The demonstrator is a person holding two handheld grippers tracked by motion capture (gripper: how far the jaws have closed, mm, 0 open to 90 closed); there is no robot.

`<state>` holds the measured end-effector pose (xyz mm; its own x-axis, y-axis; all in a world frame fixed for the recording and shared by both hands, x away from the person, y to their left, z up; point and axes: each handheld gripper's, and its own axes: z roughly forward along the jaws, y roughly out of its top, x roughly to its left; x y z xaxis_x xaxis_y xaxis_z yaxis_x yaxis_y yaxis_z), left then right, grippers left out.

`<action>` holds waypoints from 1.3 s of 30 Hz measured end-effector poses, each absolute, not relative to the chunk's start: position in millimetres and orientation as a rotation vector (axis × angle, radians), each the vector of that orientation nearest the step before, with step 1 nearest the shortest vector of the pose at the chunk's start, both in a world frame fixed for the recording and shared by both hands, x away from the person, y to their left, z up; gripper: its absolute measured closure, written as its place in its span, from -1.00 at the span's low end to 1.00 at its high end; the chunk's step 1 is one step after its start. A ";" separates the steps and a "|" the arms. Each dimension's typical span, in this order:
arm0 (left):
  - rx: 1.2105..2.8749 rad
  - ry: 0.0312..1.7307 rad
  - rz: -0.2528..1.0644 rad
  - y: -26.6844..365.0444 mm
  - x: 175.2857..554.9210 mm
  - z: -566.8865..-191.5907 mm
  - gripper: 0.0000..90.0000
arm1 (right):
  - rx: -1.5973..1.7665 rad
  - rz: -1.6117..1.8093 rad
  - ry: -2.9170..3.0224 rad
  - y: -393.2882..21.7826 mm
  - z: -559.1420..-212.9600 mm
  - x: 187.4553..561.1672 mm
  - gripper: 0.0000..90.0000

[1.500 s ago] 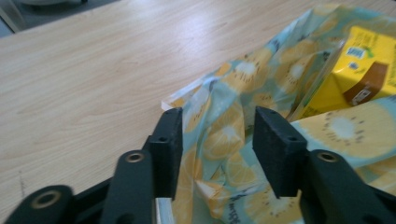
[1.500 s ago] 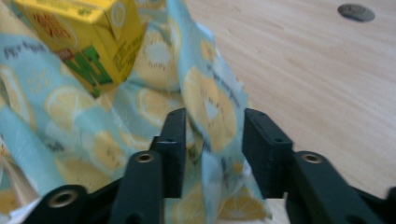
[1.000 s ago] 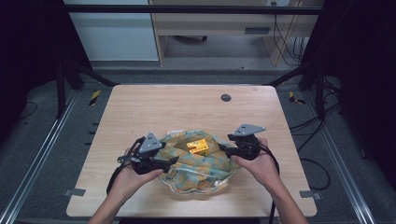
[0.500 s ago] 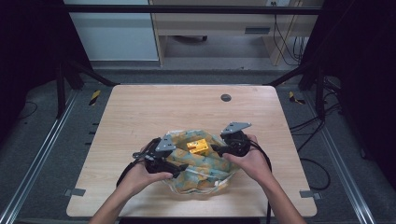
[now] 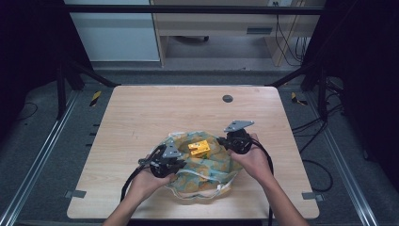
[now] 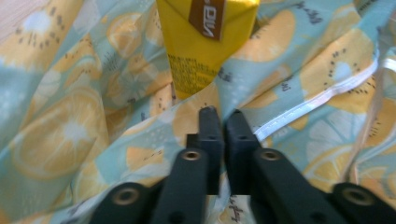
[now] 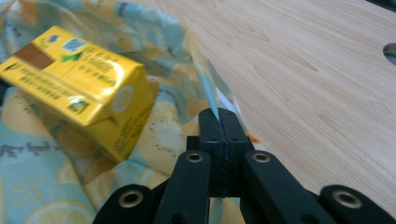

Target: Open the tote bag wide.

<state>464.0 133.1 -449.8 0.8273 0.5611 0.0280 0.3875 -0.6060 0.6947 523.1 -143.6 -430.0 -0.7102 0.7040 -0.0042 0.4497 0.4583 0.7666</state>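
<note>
A cloth bag (image 5: 207, 170) printed with orange and kiwi slices lies crumpled near the table's front edge. A yellow drink carton (image 5: 199, 148) lies on its side on the cloth. My left gripper (image 5: 182, 161) sits at the bag's left side, pointing at the carton (image 6: 205, 42). Its jaws (image 6: 224, 114) are pressed together on a fold of the bag (image 6: 70, 135). My right gripper (image 5: 219, 141) is at the bag's far right rim. It (image 7: 218, 116) is shut on the cloth edge (image 7: 205, 79), right beside the carton (image 7: 79, 79).
The wooden table (image 5: 155, 113) has bare room behind and to both sides of the bag. A dark round grommet (image 5: 227, 98) sits near the far edge. A white drawstring (image 6: 317, 100) runs along the bag's hem. Cables trail off the front.
Both grippers have moved inward toward the carton, the left one farther, drawing the bag's cloth closer around it.
</note>
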 end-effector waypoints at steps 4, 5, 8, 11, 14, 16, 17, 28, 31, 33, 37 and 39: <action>2.308 0.690 0.327 141.9 452.5 -448.4 1.00 | 1.054 1.124 2.368 -155.7 -435.7 535.5 1.00; 2.308 0.690 0.327 141.9 452.5 -448.4 1.00 | 1.054 1.124 2.368 -155.7 -435.7 535.5 1.00; 2.326 0.696 0.337 149.7 449.0 -448.6 1.00 | 1.088 1.101 2.352 -163.4 -440.1 544.5 1.00; 2.334 0.708 0.336 156.1 447.1 -449.9 1.00 | 1.124 1.079 2.333 -170.8 -444.8 555.4 1.00; 2.346 0.704 0.341 161.2 443.4 -450.6 1.00 | 1.141 1.066 2.321 -175.7 -448.2 561.9 1.00; 2.345 0.707 0.345 163.7 441.3 -451.3 1.00 | 1.159 1.063 2.308 -178.9 -449.4 564.4 1.00; 2.345 0.707 0.345 163.7 441.3 -451.3 1.00 | 1.166 1.066 2.304 -180.4 -449.6 565.0 1.00; 2.311 0.737 0.361 179.1 432.3 -455.0 1.00 | 1.151 1.079 2.287 -189.7 -448.8 561.3 1.00; 2.316 0.749 0.359 183.2 430.8 -458.0 1.00 | 1.156 1.067 2.290 -194.2 -451.0 560.4 1.00; 2.317 0.752 0.357 184.0 430.3 -459.3 1.00 | 1.164 1.063 2.291 -195.2 -452.6 560.0 1.00; 2.334 0.756 0.361 184.2 428.1 -464.7 1.00 | 1.176 1.044 2.306 -199.8 -459.5 559.0 1.00; 2.338 0.756 0.355 184.0 427.5 -465.6 1.00 | 1.181 1.029 2.312 -200.4 -461.5 559.2 1.00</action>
<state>427.5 184.0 -465.6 0.7974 0.6009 0.0550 0.4255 -0.6246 0.6549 559.2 -200.4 -461.5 -0.5929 0.8051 0.0195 0.5533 0.3896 0.7363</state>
